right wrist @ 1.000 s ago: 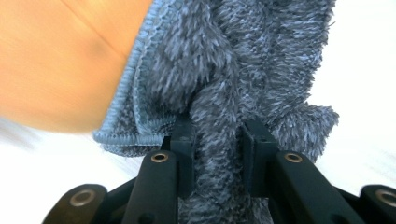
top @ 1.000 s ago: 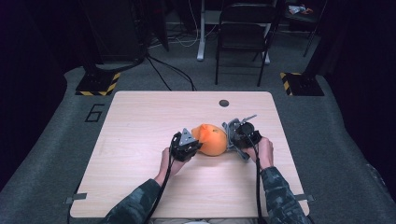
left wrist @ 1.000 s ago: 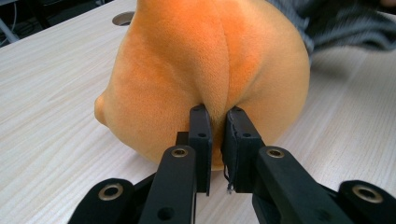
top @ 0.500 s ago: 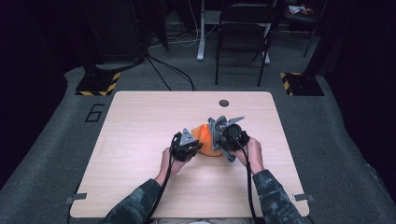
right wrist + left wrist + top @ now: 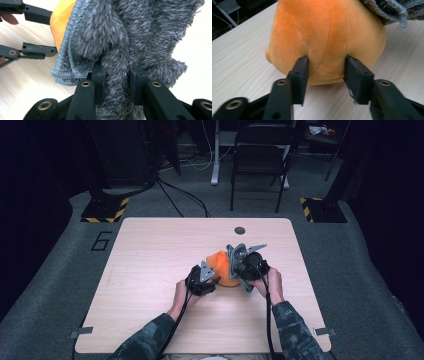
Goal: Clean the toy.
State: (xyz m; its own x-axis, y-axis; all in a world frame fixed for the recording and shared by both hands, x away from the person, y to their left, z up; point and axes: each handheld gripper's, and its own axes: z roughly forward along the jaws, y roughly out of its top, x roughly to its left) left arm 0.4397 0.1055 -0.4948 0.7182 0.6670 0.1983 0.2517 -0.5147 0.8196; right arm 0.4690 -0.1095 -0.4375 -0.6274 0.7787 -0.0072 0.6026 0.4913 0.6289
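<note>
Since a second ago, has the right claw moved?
Yes. In the high view the right claw has shifted left over the orange plush toy, away from the table's right edge, shut on grey fuzzy cloth.

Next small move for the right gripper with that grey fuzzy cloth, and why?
Probably pull the grey fuzzy knitted cloth further over the orange plush ball. The right gripper pinches a fold, its ribbed edge covers only part, and the left gripper has just been opening, pads barely touching.
</note>
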